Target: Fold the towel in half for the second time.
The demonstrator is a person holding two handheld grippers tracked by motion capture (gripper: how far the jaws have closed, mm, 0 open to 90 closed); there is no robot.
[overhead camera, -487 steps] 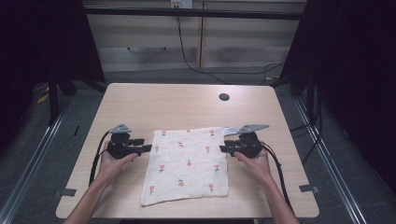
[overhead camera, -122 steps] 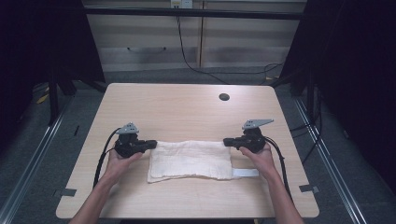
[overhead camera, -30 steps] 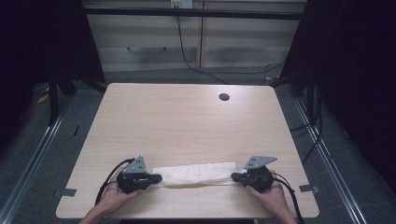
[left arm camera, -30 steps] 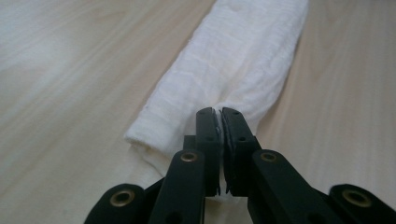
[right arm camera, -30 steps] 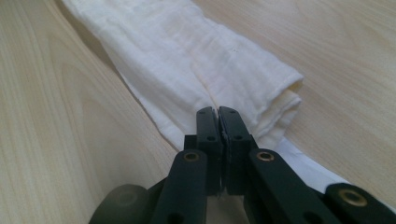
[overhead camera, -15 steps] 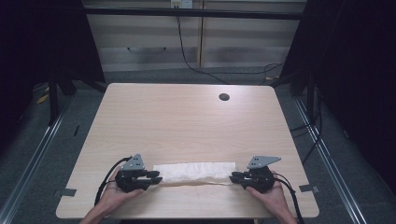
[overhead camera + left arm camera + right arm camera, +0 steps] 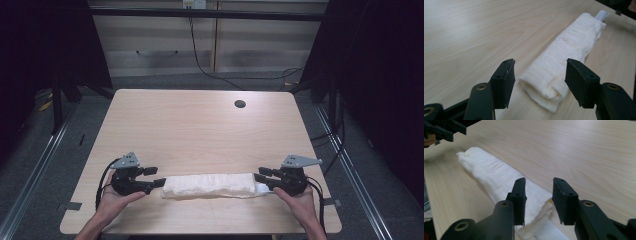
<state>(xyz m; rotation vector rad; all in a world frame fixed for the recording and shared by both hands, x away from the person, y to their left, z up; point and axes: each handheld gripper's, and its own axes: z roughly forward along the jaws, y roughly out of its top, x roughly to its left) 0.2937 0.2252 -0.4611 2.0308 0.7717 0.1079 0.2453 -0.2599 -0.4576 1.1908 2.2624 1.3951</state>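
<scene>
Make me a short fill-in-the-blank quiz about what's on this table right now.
1. The white cloth is folded into a long ____.
2. The left gripper has its jaws ____, with no grip on the cloth.
3. The cloth lies on a ____ table.
4. The right gripper is at the cloth's ____.

Missing words: roll; open; wooden; end

Light wooden table (image 7: 200, 130) bears a folded white cloth (image 7: 207, 185) near its front edge
</scene>
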